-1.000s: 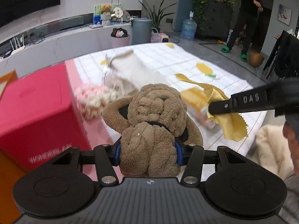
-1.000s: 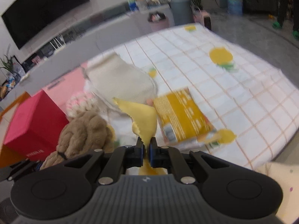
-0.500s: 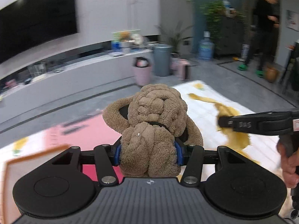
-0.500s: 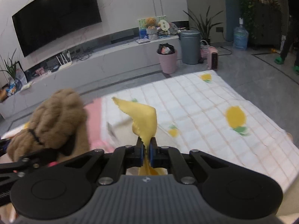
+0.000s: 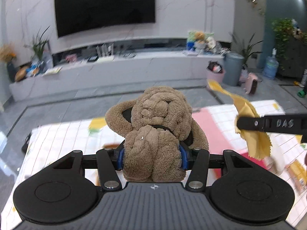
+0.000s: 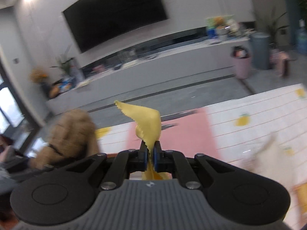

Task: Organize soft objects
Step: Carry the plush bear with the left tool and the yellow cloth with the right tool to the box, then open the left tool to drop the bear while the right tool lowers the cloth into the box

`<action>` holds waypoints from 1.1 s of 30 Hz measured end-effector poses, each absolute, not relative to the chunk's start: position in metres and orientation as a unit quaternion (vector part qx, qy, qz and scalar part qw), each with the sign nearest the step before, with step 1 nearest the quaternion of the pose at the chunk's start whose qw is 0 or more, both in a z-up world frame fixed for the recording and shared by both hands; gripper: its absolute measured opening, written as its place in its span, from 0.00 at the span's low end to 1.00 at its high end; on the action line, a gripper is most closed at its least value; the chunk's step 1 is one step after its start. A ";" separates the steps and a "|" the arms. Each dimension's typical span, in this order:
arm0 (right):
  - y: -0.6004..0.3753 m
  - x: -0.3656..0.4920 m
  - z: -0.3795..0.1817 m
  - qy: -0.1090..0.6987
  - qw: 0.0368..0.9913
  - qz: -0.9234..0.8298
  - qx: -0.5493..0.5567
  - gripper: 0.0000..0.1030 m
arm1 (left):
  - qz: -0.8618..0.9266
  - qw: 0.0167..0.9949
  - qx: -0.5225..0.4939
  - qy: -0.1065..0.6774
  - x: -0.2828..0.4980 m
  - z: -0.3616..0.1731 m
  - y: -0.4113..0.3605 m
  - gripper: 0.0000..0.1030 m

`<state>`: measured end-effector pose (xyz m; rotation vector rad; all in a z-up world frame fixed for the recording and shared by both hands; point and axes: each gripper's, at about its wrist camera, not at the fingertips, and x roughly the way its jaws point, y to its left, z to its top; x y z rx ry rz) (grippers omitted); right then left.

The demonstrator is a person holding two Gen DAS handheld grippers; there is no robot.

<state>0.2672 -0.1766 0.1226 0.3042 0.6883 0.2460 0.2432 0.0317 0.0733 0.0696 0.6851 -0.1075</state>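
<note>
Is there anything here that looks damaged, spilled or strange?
Nothing stands out. The left gripper holds the brown plush toy and the right gripper pinches the yellow cloth, both intact above the checked sheet.

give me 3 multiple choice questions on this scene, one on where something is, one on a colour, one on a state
1. Where is the brown plush toy?
A. on the TV shelf
B. between the left hand-held gripper's fingers
C. in the pink bin

2. What colour is the cloth in the right hand-held gripper?
A. yellow
B. blue
C. green

3. How are the right hand-held gripper's jaws?
A. wide open and empty
B. out of view
C. shut on the cloth

Answers:
1 B, its blue pads press into the toy's sides.
2 A, the zigzag-edged cloth is yellow in both views.
3 C, the pads pinch the cloth, which sticks out above and below them.
</note>
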 end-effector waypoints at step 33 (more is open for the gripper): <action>-0.099 0.270 0.053 0.411 0.889 0.178 0.093 0.04 | 0.048 0.934 0.051 0.349 0.228 0.021 0.064 0.92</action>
